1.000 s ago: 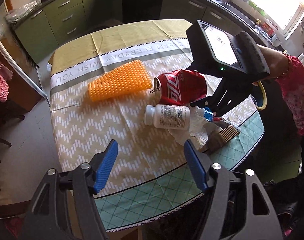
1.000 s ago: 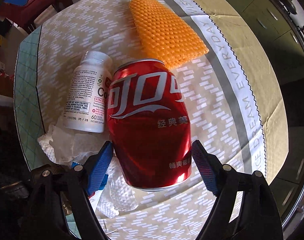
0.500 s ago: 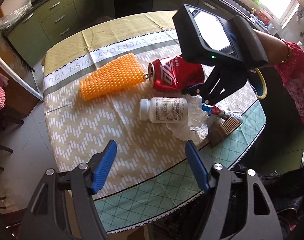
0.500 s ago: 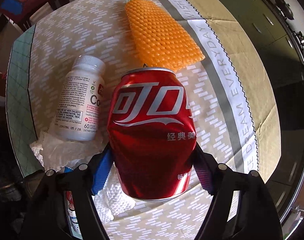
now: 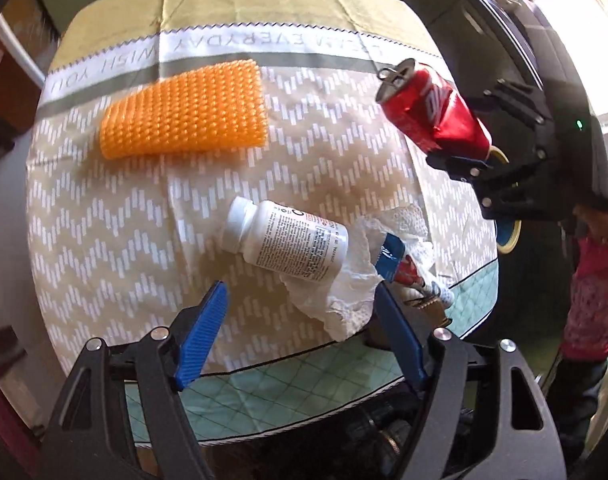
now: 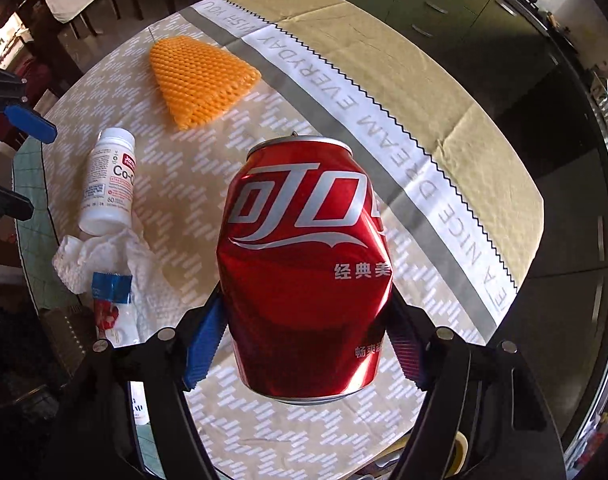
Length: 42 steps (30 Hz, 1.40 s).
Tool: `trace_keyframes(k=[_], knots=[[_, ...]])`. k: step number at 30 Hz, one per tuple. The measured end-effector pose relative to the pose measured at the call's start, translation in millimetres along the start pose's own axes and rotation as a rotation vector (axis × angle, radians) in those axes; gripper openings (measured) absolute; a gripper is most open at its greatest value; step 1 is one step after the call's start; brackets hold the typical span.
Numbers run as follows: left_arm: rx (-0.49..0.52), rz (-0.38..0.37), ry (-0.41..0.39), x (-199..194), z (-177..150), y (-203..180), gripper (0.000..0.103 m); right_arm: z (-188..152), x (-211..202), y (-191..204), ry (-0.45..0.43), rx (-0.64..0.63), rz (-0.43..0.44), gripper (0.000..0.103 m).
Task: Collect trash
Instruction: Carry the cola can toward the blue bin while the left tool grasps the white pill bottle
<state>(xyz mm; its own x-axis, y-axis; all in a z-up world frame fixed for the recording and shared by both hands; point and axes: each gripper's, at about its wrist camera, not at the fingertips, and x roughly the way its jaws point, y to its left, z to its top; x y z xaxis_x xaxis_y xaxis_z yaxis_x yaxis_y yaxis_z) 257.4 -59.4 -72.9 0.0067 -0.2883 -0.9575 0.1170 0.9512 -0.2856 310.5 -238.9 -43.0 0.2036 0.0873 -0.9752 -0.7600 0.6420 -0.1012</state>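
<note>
Red can [image 6: 307, 276], white bottle [image 5: 284, 240], orange foam net [image 5: 184, 116], beige chevron tablecloth [image 5: 104, 220], blue fingers [image 5: 202, 340]

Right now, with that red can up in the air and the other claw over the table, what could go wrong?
The red can is dented where the right gripper clamps it, so it might slip or crumple further. Its open top tilts sideways, so any leftover drink could drip on the tablecloth. The left gripper, open above the white bottle, may snag the crumpled tissue under it, and the round bottle could roll.
</note>
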Motion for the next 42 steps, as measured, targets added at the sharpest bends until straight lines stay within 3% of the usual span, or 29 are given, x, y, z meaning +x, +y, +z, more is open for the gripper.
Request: trace_keyframes(k=[7, 12, 15, 20, 23, 34, 42], knots=[[-0.296, -0.007, -0.039, 14, 11, 7, 0.069, -14, -2, 2, -0.033, 0.019, 0.025, 0.073], [-0.390, 0.046, -0.041, 29, 13, 13, 0.066, -35, -15, 0, -0.057, 0.028, 0.018, 0.073], [-0.469, 0.040, -0.039, 37, 15, 21, 0.065, -46, -23, -7, -0.077, 0.049, 0.012, 0.073], [-0.496, 0.039, -0.014, 51, 18, 22, 0.065, -69, -32, -17, -0.094, 0.084, 0.000, 0.073], [-0.478, 0.054, 0.009, 60, 24, 16, 0.065, -85, -37, -24, -0.096, 0.117, -0.010, 0.073], [-0.043, 0.226, 0.002, 67, 72, -49, 0.053, -174, -70, -62, -0.160, 0.348, -0.045, 0.073], [0.073, 0.271, -0.013, 66, 85, -78, 0.049, -266, -92, -89, -0.191, 0.569, -0.072, 0.073]])
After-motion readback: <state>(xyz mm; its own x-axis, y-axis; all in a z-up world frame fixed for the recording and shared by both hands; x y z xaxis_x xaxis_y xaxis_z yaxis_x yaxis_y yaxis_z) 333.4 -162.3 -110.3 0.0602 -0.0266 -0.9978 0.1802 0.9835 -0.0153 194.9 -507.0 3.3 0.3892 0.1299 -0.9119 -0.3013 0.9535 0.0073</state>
